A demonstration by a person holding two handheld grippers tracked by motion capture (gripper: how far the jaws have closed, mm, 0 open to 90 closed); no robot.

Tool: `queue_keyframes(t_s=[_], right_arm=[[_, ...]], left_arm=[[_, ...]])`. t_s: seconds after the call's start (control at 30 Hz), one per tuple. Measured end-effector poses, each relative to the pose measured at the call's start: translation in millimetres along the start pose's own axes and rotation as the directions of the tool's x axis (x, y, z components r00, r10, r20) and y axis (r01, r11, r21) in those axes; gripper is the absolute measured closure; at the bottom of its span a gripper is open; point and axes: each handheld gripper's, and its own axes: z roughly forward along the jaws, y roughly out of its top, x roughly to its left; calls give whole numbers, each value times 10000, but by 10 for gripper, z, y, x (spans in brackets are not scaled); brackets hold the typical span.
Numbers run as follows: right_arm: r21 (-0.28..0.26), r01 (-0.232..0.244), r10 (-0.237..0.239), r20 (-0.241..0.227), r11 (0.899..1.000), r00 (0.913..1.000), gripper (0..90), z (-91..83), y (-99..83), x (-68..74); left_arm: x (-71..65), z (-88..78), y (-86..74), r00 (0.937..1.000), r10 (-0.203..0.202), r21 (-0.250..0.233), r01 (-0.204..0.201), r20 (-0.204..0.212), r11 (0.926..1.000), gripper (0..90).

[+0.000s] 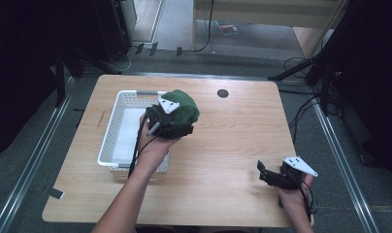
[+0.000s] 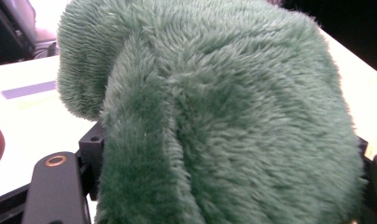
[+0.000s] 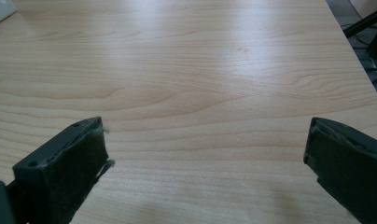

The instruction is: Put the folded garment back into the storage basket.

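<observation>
A green plush toy (image 1: 182, 107) is held up beside the right rim of the white basket (image 1: 117, 127), with my left gripper (image 1: 177, 122) shut on it. In the left gripper view the green plush toy (image 2: 214, 112) bulges between the black jaws and hides their tips. My right gripper (image 1: 263, 172) rests low near the table's front right corner, pointing left. In the right gripper view my right gripper (image 3: 203, 154) stands open with wide-apart jaws and bare wood between them.
The wooden table (image 1: 233, 136) has a round dark hole (image 1: 222, 93) near its far edge. Dark stands and cables (image 1: 305, 107) lie on the floor at the right. The basket's floor looks bare.
</observation>
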Motion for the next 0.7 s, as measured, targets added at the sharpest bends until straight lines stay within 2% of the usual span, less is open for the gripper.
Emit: queue_keyframes(t_s=[0.2,0.4,0.53,0.63,0.7], right_arm=[[0,26,-26,9,10000,10000,0,4,1,0],[25,-13,13,20,10000,10000,0,3,1,1],[27,-17,17,22,10000,10000,0,2,1,1],[6,5,-5,15,10000,10000,0,3,1,0],[25,-13,13,17,10000,10000,0,2,1,0]], left_arm=[[264,-82,6,9989,-94,-28,92,-459,10000,219],[417,-85,-11,9970,-131,76,137,-757,9999,216],[522,-37,-52,9954,-109,169,126,-953,9998,211],[630,40,-139,9945,-367,105,379,-982,9992,204],[655,67,-164,9941,-408,79,418,-1006,9991,201]])
